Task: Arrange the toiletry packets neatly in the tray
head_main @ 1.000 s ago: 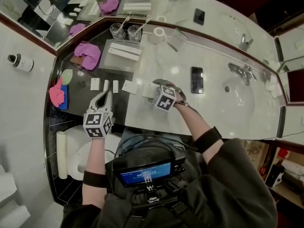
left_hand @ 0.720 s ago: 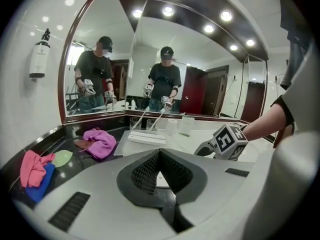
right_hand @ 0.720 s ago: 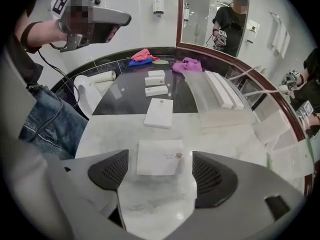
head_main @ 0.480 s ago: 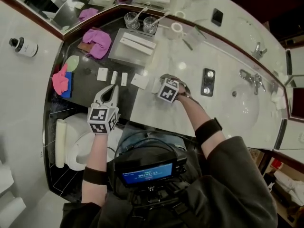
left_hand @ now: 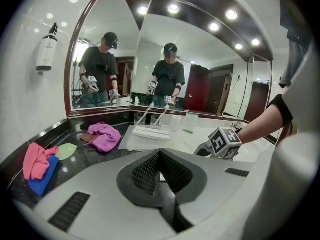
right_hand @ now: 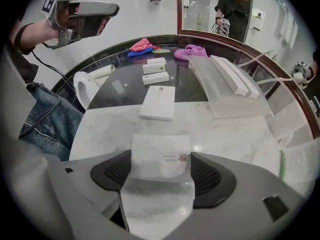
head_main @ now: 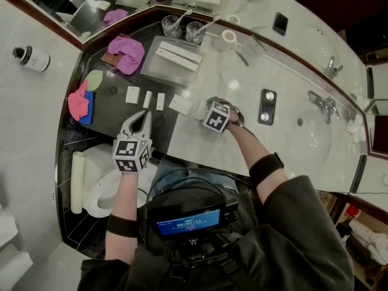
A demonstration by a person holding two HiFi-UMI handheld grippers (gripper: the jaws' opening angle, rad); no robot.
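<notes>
A white toiletry packet (right_hand: 160, 161) lies flat on the marble counter (right_hand: 235, 134). My right gripper (right_hand: 161, 156) points steeply down over it; its jaws have just been closing and the pads touch the packet's two side edges. In the head view this gripper (head_main: 204, 110) is at mid-counter. A flat white box (right_hand: 158, 102) and small boxes (right_hand: 156, 78) lie beyond it. The clear tray (head_main: 159, 71) holds long white boxes (head_main: 177, 54). My left gripper (head_main: 145, 114) hangs shut and empty over the counter's front edge.
A purple cloth (head_main: 124, 53), pink and blue cloths (head_main: 77, 105) and a green dish (head_main: 92, 79) sit on the dark counter. Two glasses (head_main: 171, 26) with toothbrushes stand behind the tray. A phone (head_main: 266, 98), the sink (head_main: 321, 135) and faucet (head_main: 320, 100) are to the right. A toilet (head_main: 97, 190) is below.
My right gripper has sunk onto the white packet and tipped further down. The left gripper has barely shifted. The head view has moved a little.
</notes>
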